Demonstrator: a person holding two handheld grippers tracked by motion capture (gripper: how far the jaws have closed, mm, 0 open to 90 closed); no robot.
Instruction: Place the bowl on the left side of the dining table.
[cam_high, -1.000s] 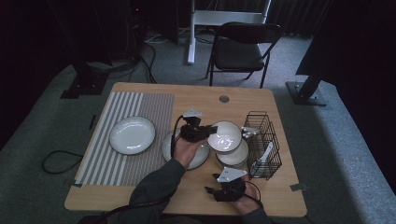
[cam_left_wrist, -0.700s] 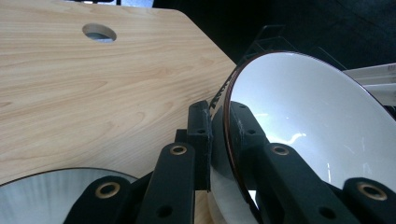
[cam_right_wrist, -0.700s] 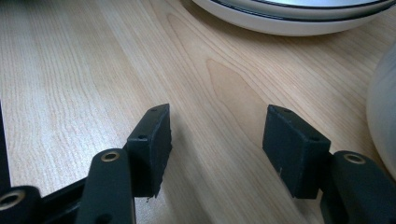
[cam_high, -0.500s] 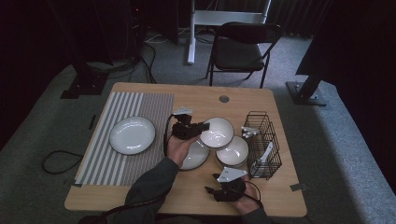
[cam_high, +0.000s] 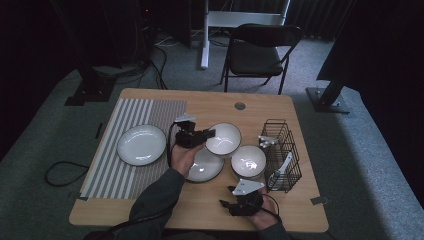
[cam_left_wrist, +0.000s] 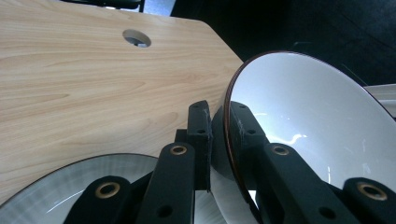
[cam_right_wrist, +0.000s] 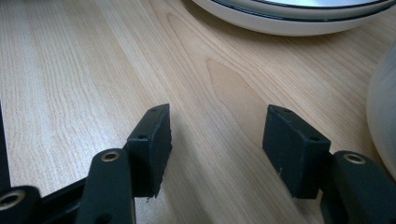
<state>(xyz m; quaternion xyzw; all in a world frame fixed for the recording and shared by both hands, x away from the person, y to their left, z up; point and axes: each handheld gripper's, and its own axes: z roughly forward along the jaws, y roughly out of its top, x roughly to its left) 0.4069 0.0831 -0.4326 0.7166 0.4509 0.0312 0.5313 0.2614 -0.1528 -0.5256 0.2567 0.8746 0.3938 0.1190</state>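
Wooden table (cam_high: 150, 210), person seated at its near edge, both forearms in from below.

Left gripper (cam_high: 196, 136) out over the middle of the table. Its jaws are clamped on the rim of a white bowl (cam_high: 223, 139), one jaw inside the rim, one outside; the left gripper view shows the dark-edged rim pinched between them, bowl (cam_left_wrist: 317, 126) tilted up on edge. The bowl sits just right of the gripper, partly above a wide shallow dish (cam_high: 205, 167) that lies under the left hand (cam_high: 184, 157). Whether the bowl touches that dish, cannot tell from above. The dish's rim (cam_left_wrist: 56, 184) shows directly beneath the jaws in the left gripper view.

A second white bowl (cam_high: 248, 161) stands on the table to the right of the dish, just beside a black wire rack (cam_high: 282, 155). White utensils rest in the rack, too small to identify.

Striped mat (cam_high: 107, 165) covers the left part of the table; a white plate (cam_high: 141, 144) lies on it, well apart from the held bowl.

Right gripper (cam_high: 235, 206) low at the near edge, in the right hand (cam_high: 262, 207). Its jaws stand apart with nothing between them, bare wood below in the right gripper view, dish rim (cam_right_wrist: 289, 21) ahead.

Round cable hole (cam_high: 240, 106) near the far edge. Folding chair (cam_high: 257, 50) beyond the table.
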